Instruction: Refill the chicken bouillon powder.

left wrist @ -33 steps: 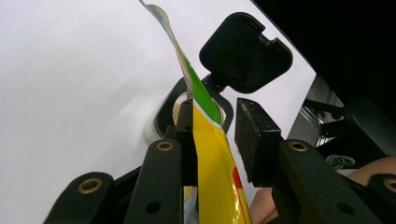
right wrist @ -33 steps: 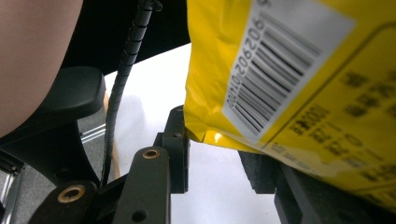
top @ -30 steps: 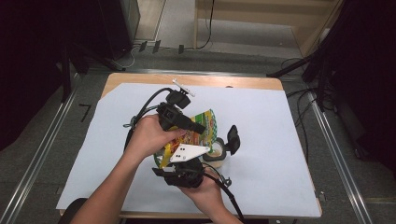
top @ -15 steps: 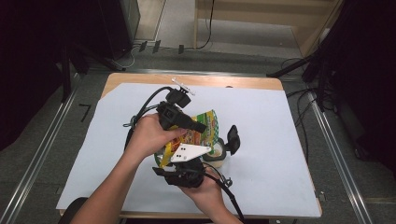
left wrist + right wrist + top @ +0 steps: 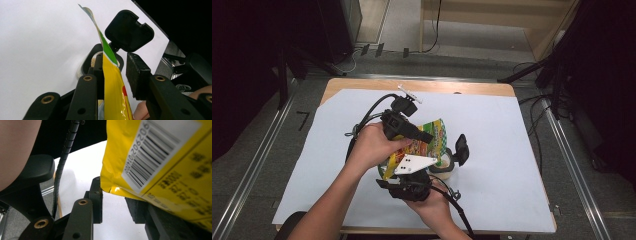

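Snack bag (image 5: 422, 142), yellow and green with printed pictures, is hanging above the middle of the table (image 5: 512, 150), which is wearing a pale blue-white sheet. Both grippers are meeting at it.

Left gripper (image 5: 424, 136) is coming in from the upper left in the high view, its hand (image 5: 372, 147) wrapping the black body. In the left gripper view the bag (image 5: 112, 85) is standing edge-on between the 2 jaws: it is lying against the left pad, while a narrow gap is showing between the bag and the right pad. The jaws are sitting narrow, partly closed, and whether they are truly clamping the bag cannot be told.

Right gripper (image 5: 459, 150) is reaching up from below, carrying a grey three-cornered plate on top, with its hand (image 5: 432, 205) underneath. In the right gripper view the back of the bag (image 5: 160, 165), with its barcode, is covering the upper right; its lower corner is touching the tip of the left jaw and its lower edge is lying over the right jaw. A gap is showing between the 2 pads, so these jaws are also narrow, and a firm grip cannot be confirmed.

Round container (image 5: 444, 162) with a black rim is sitting on the sheet just below the bag, between the grippers; in the left gripper view its rim (image 5: 86, 62) is showing behind the bag.
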The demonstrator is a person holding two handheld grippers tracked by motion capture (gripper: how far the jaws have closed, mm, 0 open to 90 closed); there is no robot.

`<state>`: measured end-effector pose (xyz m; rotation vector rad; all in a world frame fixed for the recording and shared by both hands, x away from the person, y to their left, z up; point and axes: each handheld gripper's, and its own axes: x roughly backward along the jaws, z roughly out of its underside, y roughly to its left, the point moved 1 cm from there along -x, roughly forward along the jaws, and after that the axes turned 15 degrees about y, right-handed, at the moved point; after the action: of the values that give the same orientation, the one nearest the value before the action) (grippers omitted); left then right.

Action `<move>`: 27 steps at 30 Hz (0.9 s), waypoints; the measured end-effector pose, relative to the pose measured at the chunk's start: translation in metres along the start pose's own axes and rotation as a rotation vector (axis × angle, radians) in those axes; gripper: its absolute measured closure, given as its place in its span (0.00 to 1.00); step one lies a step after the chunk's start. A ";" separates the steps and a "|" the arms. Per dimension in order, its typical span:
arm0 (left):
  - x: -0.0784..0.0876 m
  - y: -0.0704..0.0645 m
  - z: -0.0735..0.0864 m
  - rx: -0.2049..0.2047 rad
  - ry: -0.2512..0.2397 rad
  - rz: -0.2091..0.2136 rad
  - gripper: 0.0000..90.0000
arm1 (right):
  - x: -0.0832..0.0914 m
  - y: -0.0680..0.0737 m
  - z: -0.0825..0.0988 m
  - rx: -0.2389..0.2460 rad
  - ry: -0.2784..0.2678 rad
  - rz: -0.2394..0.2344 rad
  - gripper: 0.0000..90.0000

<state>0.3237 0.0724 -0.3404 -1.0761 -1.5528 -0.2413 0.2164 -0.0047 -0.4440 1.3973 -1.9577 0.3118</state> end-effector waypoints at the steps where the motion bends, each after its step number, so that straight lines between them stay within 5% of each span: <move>1: 0.000 0.000 0.000 -0.001 0.000 0.001 0.79 | 0.000 0.000 0.000 0.001 -0.002 0.002 0.77; 27: 0.000 -0.001 0.001 0.001 0.006 -0.005 0.79 | -0.002 0.001 0.004 -0.008 -0.021 0.010 0.77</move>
<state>0.3226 0.0723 -0.3405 -1.0693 -1.5500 -0.2468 0.2139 -0.0048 -0.4476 1.3919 -1.9810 0.2950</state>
